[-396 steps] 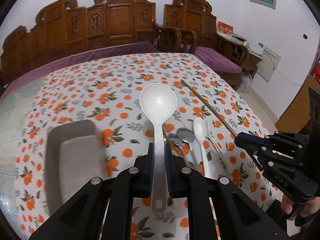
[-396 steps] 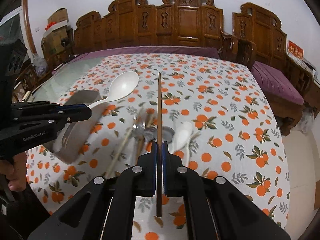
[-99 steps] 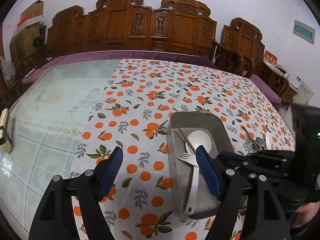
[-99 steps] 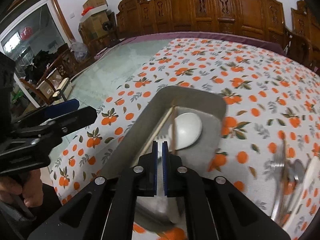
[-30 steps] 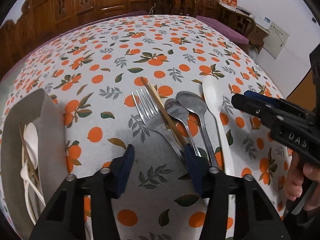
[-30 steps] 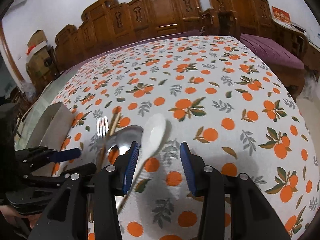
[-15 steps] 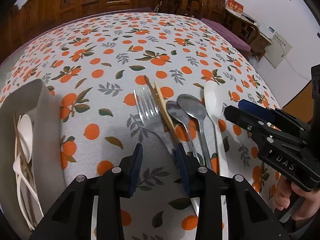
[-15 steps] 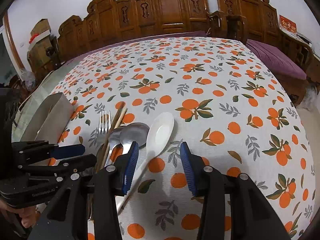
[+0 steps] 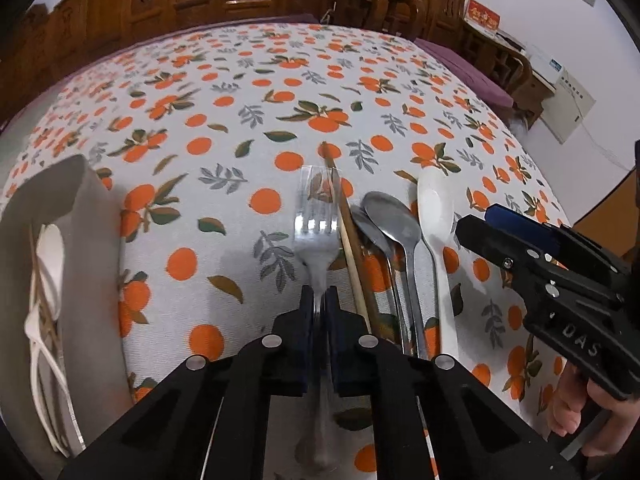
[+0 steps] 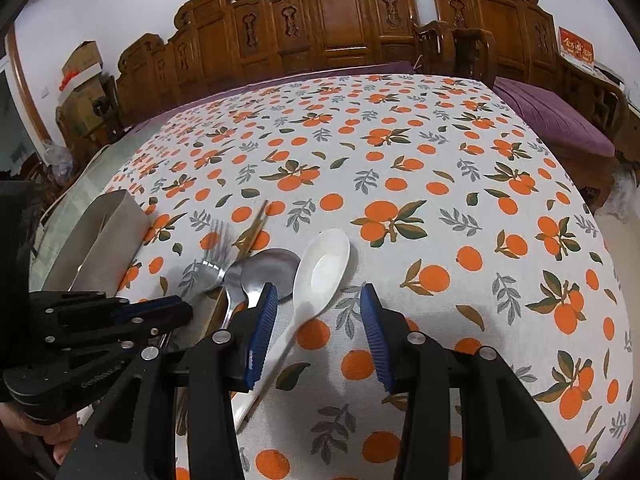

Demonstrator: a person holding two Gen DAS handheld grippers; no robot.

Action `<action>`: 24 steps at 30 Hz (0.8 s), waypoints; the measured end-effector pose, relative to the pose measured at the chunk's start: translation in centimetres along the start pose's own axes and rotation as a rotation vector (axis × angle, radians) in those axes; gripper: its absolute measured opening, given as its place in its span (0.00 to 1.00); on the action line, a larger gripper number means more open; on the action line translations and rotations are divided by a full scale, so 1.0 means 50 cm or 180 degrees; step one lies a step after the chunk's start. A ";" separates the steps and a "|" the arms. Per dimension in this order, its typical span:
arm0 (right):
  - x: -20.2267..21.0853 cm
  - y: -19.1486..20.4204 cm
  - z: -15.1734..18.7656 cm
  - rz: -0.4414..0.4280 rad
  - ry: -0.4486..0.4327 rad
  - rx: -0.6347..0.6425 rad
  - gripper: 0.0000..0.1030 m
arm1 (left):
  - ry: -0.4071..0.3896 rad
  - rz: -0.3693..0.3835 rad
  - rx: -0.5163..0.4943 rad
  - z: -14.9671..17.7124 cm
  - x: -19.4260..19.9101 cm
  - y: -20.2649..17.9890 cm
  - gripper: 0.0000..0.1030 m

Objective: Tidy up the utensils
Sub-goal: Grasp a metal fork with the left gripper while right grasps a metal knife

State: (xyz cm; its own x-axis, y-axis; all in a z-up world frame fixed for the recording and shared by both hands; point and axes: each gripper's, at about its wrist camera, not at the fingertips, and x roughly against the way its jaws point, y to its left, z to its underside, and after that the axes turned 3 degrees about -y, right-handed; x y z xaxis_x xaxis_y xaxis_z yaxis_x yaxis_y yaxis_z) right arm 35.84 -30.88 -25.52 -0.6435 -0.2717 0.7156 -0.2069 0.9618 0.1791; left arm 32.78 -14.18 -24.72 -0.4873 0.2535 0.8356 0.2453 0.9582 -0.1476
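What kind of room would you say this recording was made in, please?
Most likely a home dining or living room: carved wooden chairs line the wall behind a table under an orange-print tablecloth, cardboard boxes are stacked in a corner, and cutlery such as a white spoon lies out.

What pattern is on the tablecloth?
White tablecloth with printed oranges and green-grey leaves; the right wrist view shows it best.

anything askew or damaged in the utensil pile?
Nothing damaged or spilled. Only oddity: the two metal spoons overlap at the bowls, with a chopstick wedged against the fork that the left gripper pinches.
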 end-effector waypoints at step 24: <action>-0.071 0.024 0.001 0.0377 0.0159 0.0188 0.37 | -0.0514 0.0290 -0.0261 0.007 0.159 0.033 0.06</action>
State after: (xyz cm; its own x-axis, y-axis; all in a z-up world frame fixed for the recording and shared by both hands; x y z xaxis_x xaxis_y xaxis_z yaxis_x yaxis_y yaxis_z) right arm 37.87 -28.77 -27.89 -0.6290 -0.1528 0.7623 -0.1755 0.9831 0.0523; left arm 28.99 -10.54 -18.52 -0.5865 0.3630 0.7240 0.3586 0.9179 -0.1697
